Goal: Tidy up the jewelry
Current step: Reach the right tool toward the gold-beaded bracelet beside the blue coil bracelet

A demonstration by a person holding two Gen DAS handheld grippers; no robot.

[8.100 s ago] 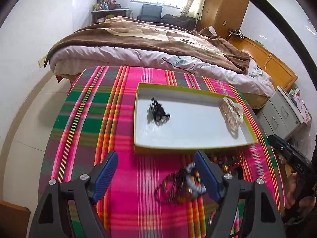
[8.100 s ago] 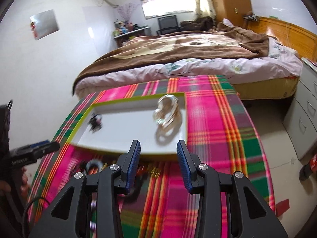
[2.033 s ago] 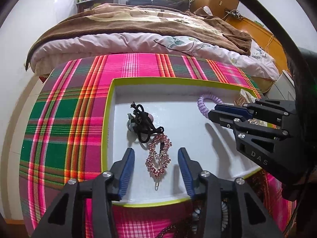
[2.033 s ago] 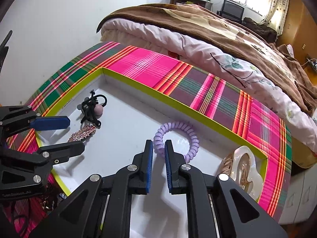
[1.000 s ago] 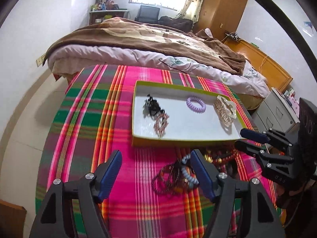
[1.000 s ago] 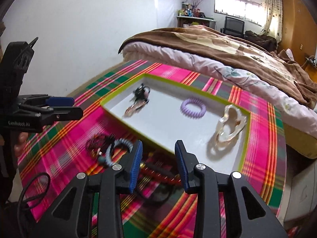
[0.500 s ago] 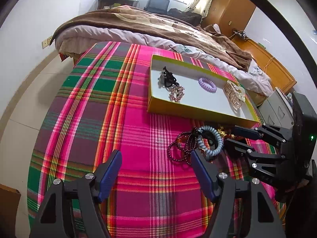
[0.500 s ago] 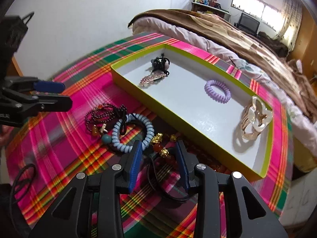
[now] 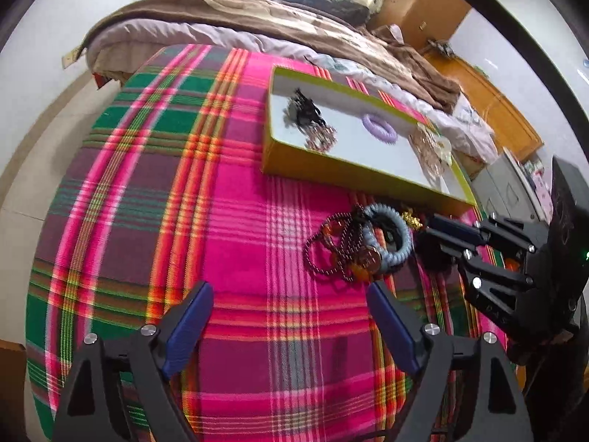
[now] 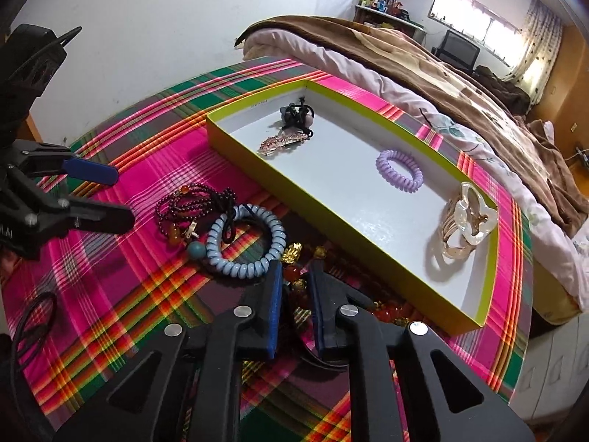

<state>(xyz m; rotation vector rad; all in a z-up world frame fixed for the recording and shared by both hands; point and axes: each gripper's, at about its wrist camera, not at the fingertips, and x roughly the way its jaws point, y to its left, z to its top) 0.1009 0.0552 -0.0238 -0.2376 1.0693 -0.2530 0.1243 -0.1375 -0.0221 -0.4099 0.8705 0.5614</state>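
A yellow-green tray [image 10: 235, 147] with a white floor holds a black hair tie [image 10: 296, 116], a pink rhinestone clip [image 10: 281, 143], a purple coil tie [image 10: 399, 171] and a cream-and-gold claw clip [image 10: 467, 221]. In front of it on the plaid cloth lie a blue coil tie [image 10: 244, 246], dark bead strings [image 10: 184, 202] and a red-and-gold bead bracelet [image 10: 294, 258]. My right gripper [image 10: 296, 294] is closing, its pads on the bracelet's red beads. My left gripper [image 9: 289, 287] hovers over bare cloth left of the pile, jaws opening wide, nothing between them.
The table wears a pink, green and orange plaid cloth [image 9: 184, 184]. A bed with a brown blanket [image 9: 239, 11] stands right behind it. Grey drawers [image 9: 515, 184] sit beyond the table's right end. The white wall [image 10: 147, 37] runs along the left.
Both grippers have sunk closer to the pile on the cloth. The right jaws have narrowed from a wide gap onto the red beads. The left jaws have spread wider.
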